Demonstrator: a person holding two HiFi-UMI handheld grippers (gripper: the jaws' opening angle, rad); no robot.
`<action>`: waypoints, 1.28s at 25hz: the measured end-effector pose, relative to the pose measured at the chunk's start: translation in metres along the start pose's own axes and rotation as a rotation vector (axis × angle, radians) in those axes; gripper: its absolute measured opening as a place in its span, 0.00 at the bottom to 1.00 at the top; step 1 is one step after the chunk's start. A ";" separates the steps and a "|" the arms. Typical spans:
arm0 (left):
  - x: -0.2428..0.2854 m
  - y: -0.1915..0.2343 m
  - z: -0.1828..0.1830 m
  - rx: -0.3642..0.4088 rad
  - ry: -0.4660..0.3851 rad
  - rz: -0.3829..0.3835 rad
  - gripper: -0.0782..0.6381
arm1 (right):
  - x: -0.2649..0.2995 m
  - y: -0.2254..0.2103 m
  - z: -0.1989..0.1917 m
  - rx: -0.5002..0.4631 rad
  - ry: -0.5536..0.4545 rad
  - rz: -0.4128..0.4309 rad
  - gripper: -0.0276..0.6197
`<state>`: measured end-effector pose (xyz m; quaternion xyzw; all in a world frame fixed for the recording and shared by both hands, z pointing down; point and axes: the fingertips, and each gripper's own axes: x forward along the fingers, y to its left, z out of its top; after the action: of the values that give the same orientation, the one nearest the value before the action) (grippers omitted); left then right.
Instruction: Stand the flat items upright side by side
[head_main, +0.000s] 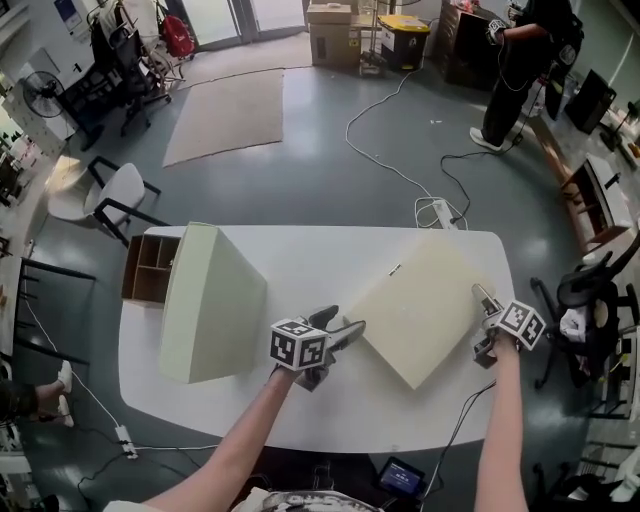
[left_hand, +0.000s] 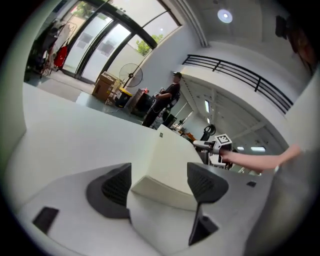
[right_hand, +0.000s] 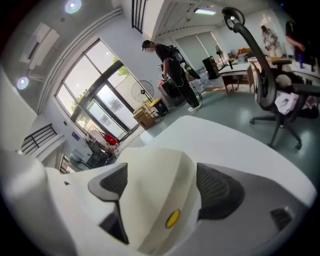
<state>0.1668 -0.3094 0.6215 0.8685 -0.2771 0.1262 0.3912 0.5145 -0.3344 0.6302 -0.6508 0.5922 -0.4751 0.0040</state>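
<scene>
Two large cream flat items are on the white table (head_main: 300, 258). One item (head_main: 205, 300) stands on its edge at the left. The other cream item (head_main: 420, 305) lies flat at the right, turned diagonally. My left gripper (head_main: 342, 322) is at that item's near left corner (left_hand: 170, 165); the jaws stand open, the corner just ahead between them, untouched. My right gripper (head_main: 484, 305) is at its right corner. In the right gripper view the rounded corner (right_hand: 155, 190), with a small yellow dot (right_hand: 172, 217), fills the gap of the open right gripper (right_hand: 161, 172).
A wooden shelf unit (head_main: 150, 268) stands off the table's left end. A white chair (head_main: 115, 195) is beyond it, and an office chair (head_main: 600, 290) is at the right. A cable and power strip (head_main: 440, 212) lie behind the table. A person (head_main: 520, 60) stands far back.
</scene>
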 end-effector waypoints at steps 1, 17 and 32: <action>0.003 0.000 0.001 -0.028 -0.003 -0.016 0.59 | 0.004 -0.002 -0.001 0.013 0.009 0.005 0.70; 0.030 0.006 -0.020 0.006 0.140 -0.069 0.60 | 0.021 -0.006 -0.011 0.127 0.033 0.082 0.69; 0.008 -0.019 -0.029 0.431 0.220 -0.136 0.56 | -0.055 0.082 0.024 -0.135 -0.203 0.236 0.62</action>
<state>0.1837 -0.2803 0.6328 0.9296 -0.1403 0.2493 0.2324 0.4745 -0.3298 0.5372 -0.6201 0.6916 -0.3624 0.0760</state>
